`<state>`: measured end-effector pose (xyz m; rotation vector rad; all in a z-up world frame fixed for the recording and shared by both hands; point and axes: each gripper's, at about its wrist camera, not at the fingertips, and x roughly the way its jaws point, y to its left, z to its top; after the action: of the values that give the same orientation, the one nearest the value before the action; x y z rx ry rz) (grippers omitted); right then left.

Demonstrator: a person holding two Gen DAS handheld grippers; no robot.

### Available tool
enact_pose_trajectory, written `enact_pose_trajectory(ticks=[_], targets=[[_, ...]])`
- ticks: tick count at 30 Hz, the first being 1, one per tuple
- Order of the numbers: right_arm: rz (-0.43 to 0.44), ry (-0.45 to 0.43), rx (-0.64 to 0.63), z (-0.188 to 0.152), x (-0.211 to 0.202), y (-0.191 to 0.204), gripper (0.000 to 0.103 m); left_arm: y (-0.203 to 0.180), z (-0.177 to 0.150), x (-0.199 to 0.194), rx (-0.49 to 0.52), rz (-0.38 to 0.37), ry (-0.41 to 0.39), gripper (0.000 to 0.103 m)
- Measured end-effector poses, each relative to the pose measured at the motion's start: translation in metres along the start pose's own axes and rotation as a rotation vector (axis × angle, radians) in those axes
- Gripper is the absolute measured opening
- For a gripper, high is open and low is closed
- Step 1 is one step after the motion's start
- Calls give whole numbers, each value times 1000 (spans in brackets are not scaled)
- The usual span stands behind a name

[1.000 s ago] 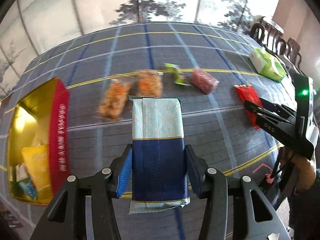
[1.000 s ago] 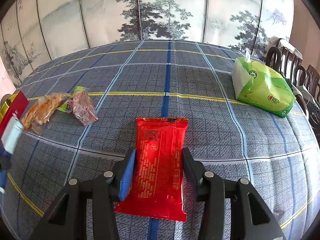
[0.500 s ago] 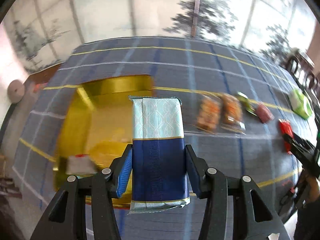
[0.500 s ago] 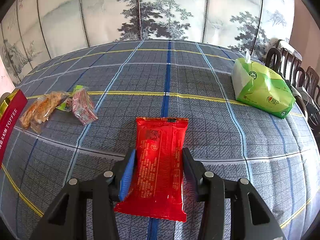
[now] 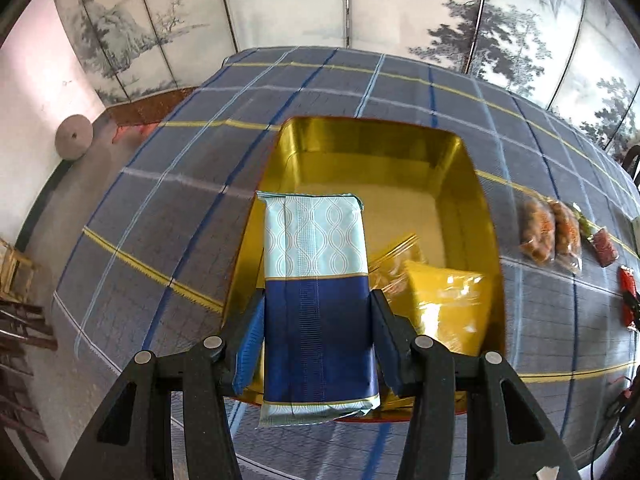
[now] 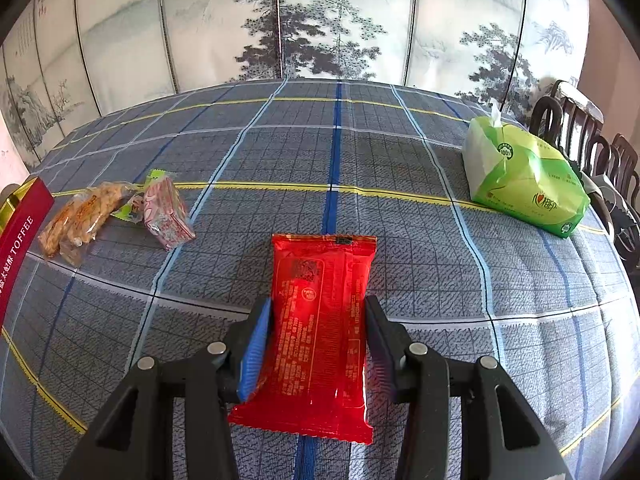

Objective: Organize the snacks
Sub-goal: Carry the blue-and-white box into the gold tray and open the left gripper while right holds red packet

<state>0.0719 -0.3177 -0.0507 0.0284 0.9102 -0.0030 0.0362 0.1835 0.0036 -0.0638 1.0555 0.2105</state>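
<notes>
The left gripper [image 5: 316, 336] is closed on a blue and pale-patterned packet [image 5: 316, 304], pressed from both sides by the pads and held above the near edge of an open gold-lined tin [image 5: 372, 140]. Inside the tin, just right of the held packet, a yellow packet [image 5: 448, 304] is seen, with what may be a clear wrapper beside it, though that part is blurred. On the checked tablecloth [image 5: 168, 208] to the right of the tin, 2 orange snack bags [image 5: 548, 232] and a small pink packet [image 5: 604, 246] are laid in a row.

The right gripper [image 6: 320, 344] is clamped on a red packet [image 6: 320, 320], gripped at its 2 long edges above the cloth. To the far left, the orange bags and the pink packet are seen close together, with the tin's red wall at the left edge. A green tissue pack [image 6: 524, 176] is set at the far right.
</notes>
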Motion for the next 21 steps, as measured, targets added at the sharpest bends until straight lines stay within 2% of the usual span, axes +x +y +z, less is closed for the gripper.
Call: enact_pose_trajectory(ticks=[7, 21], targets=[[-25, 3, 5, -1, -2, 3, 46, 11, -6, 11, -1, -6, 25, 46], [-76, 23, 41, 1, -2, 9, 45, 17, -11, 11, 20, -9, 13, 46]])
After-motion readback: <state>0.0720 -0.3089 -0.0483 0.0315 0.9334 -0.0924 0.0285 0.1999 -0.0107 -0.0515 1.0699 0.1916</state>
